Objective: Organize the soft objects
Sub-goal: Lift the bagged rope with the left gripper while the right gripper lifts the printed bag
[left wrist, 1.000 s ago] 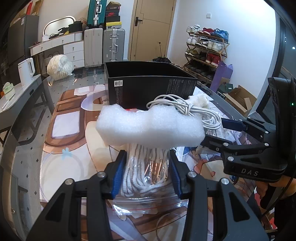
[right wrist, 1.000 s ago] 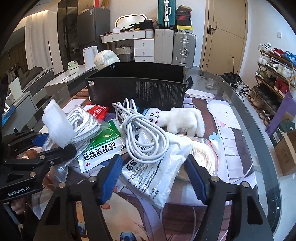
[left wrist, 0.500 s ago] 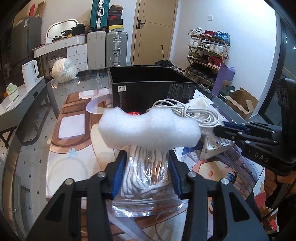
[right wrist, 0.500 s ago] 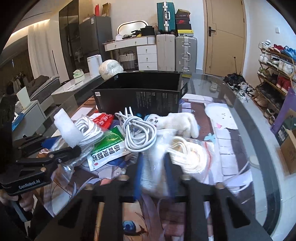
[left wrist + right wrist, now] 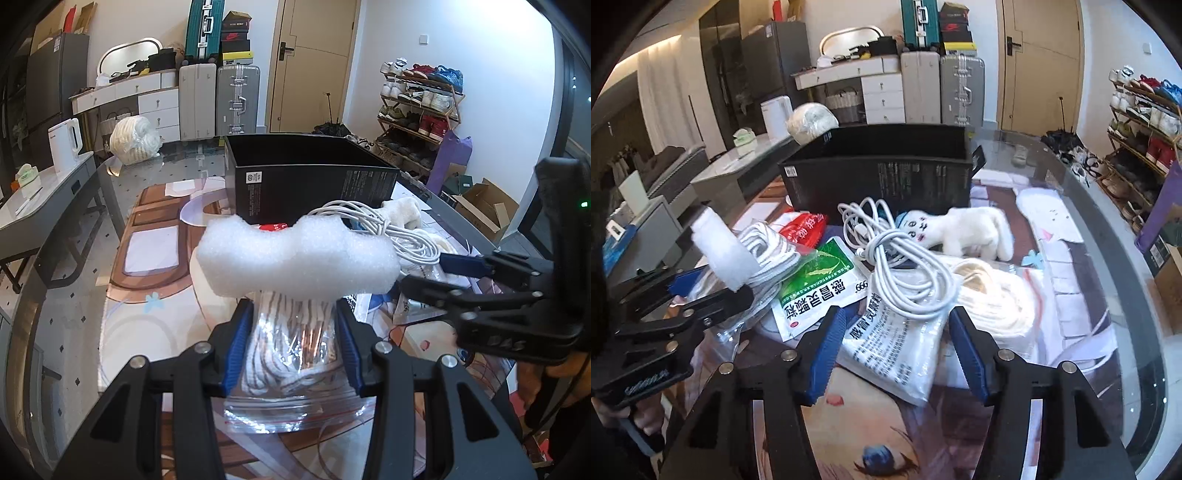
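In the left wrist view, the left gripper (image 5: 293, 325) is clamped on a clear zip bag of white rope (image 5: 291, 354), its blue pads pressing the bag from both sides. A white foam block (image 5: 295, 258) lies across the top of the bag, just ahead of the fingertips. Behind the foam stands an open black box (image 5: 310, 181) on the glass table (image 5: 74, 258). A coiled white cable (image 5: 388, 225) and a white plush toy (image 5: 402, 210) lie to the right of the foam, near the box. The right gripper (image 5: 424, 271) reaches in from the right edge, its fingers pointing toward the cable pile.

In the right wrist view, the right gripper (image 5: 895, 350) has its jaws opening, and a white printed packet (image 5: 897, 347) lies between the blue pads, which stand just clear of its edges. The cable (image 5: 905, 273) rests on top of that packet. A green medicine pouch (image 5: 816, 288) lies to the left, a red pouch (image 5: 803, 230) beyond it, and the plush toy (image 5: 967, 230) lies in front of the black box (image 5: 882, 173). A bagged bundle of cream rope (image 5: 997, 299) sits right of the packet. The left gripper (image 5: 713, 284) appears at the left with the foam block (image 5: 722, 254) and rope bag (image 5: 768, 251).
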`<state>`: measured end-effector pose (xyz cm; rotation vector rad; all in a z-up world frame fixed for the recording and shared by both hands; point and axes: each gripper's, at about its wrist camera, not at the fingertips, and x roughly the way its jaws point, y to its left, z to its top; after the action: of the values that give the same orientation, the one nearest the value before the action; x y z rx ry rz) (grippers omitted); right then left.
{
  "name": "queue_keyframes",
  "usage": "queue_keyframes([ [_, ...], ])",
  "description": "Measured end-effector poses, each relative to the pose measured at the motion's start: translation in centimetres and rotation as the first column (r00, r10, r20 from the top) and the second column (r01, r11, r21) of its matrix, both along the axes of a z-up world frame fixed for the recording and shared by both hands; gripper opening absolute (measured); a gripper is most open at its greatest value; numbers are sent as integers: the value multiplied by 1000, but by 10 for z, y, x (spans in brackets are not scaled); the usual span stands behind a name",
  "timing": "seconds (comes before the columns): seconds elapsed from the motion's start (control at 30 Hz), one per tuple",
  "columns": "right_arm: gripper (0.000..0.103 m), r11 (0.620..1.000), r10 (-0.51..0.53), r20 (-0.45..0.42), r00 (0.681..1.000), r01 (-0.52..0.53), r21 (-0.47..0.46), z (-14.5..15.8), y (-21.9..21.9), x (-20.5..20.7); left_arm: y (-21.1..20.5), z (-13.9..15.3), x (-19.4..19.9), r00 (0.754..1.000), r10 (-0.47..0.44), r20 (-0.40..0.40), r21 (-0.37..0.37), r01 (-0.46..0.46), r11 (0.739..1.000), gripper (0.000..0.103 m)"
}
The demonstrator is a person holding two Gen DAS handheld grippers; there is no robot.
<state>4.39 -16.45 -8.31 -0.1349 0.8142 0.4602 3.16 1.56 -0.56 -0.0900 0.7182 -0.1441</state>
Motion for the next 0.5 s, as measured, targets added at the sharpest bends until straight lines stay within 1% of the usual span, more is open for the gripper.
queue_keyframes([
  [0.1,60,999,-10,18,1000,11,-50,-5,9,2,1,0,0,1000,2,4,4,-2,1000,43],
  [0.2,59,995,13,30,999,-10,-99,-12,16,1,1,0,0,1000,4,7,0,-4,1000,43],
  [0.23,56,995,18,35,999,-14,-103,-13,15,0,1,0,0,1000,5,8,-2,-5,1000,43],
  [0.27,53,995,24,38,999,-20,-100,-14,14,-1,1,-1,1,1000,6,8,-4,-6,1000,43],
  [0.3,46,995,35,30,999,-32,-90,-14,12,-1,1,-1,0,1000,7,10,-4,-7,1000,43],
  [0.4,36,996,60,23,998,-59,-63,-13,6,-5,1,1,-1,1000,9,18,-5,-9,1000,43],
  [0.43,33,997,69,30,997,-68,-48,-11,4,-8,1,1,-1,1000,11,20,-5,-11,1000,43],
  [0.5,32,996,89,47,995,-88,-18,-7,-2,-13,1,3,-2,1000,13,28,-10,-13,1000,43],
])
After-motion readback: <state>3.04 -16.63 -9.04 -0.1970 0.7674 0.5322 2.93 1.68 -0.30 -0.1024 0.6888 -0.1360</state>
